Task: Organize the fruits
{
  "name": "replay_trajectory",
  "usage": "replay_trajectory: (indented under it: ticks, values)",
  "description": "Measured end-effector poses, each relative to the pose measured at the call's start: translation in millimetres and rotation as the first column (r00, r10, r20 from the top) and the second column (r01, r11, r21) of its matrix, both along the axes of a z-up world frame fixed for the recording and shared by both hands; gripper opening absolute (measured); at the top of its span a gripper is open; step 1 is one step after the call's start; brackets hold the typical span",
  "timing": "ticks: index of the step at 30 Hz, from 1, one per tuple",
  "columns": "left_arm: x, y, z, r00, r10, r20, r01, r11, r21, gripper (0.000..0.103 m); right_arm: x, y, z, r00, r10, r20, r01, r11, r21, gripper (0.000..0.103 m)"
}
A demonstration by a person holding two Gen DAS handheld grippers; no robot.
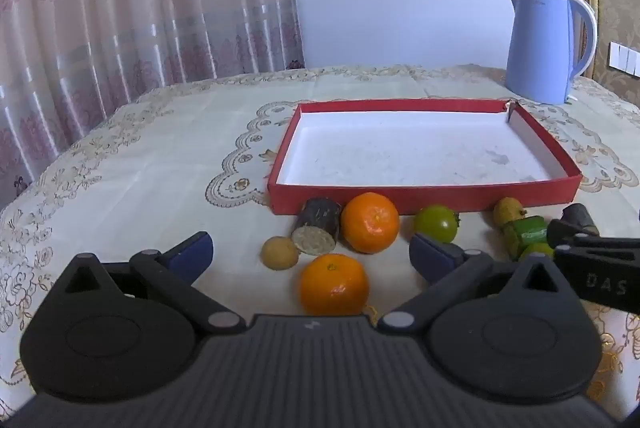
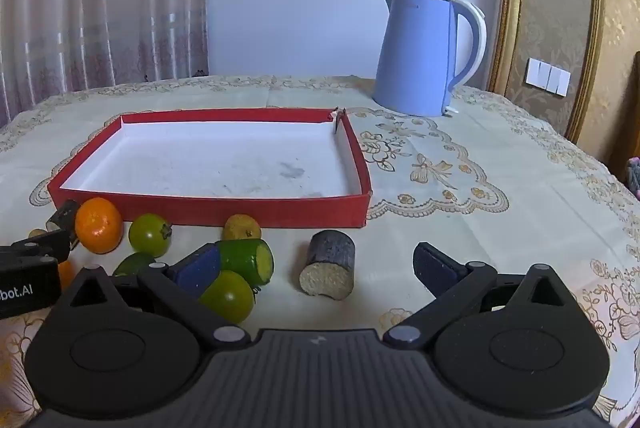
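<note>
**Still loose: fruit lined up before an empty red tray**

Both grippers are held low over the table, jaws spread wide, with nothing gripped. The left gripper [image 1: 310, 254] is aimed at a cluster of fruit: a near orange [image 1: 334, 284], a second orange [image 1: 370, 223] behind it, a small tan fruit [image 1: 280, 253] and a dark cut stalk piece [image 1: 318, 230]. The right gripper [image 2: 318, 264] is pointed at another dark stalk piece [image 2: 329, 263], which lies between its fingers untouched. Beside its left finger are seen a green cut piece [image 2: 250, 260] and a green round fruit [image 2: 230, 296]. The red tray [image 2: 208, 214] is set just behind the fruit. A blue kettle [image 2: 424, 54] is placed beyond it on the tablecloth [image 2: 460, 248].
</note>
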State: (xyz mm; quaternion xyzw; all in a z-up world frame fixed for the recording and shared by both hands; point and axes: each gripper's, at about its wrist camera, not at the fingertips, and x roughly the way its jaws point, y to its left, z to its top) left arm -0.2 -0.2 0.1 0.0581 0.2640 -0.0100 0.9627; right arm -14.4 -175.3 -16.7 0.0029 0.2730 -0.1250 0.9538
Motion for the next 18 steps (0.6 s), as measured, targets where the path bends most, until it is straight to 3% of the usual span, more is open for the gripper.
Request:
replay_trajectory:
  ticks: [4,12,18]
  values:
    - [3.3,-3.9,-9.8,1.0,0.007,-0.024,-0.007,1.0,0.003,0.103,-10.0,-6.8,0.8,0.999,-0.013,0.036,0.012,1.0,0.02,0.103]
    - [7.9,9.5,-26.9,0.998,-0.013,-0.061,0.011,1.0,-0.028,0.103,-13.0,-26.7,-14.7,1.0,0.004,0.011,-0.005,0.998,0.069,0.103]
    - [9.2,8.9,-27.0,0.998,-0.014,-0.063,0.013,0.999,-0.03,0.103,-19.2,-18.9,-8.1,0.999,0.01,0.041,-0.012,1.0,0.027,0.103]
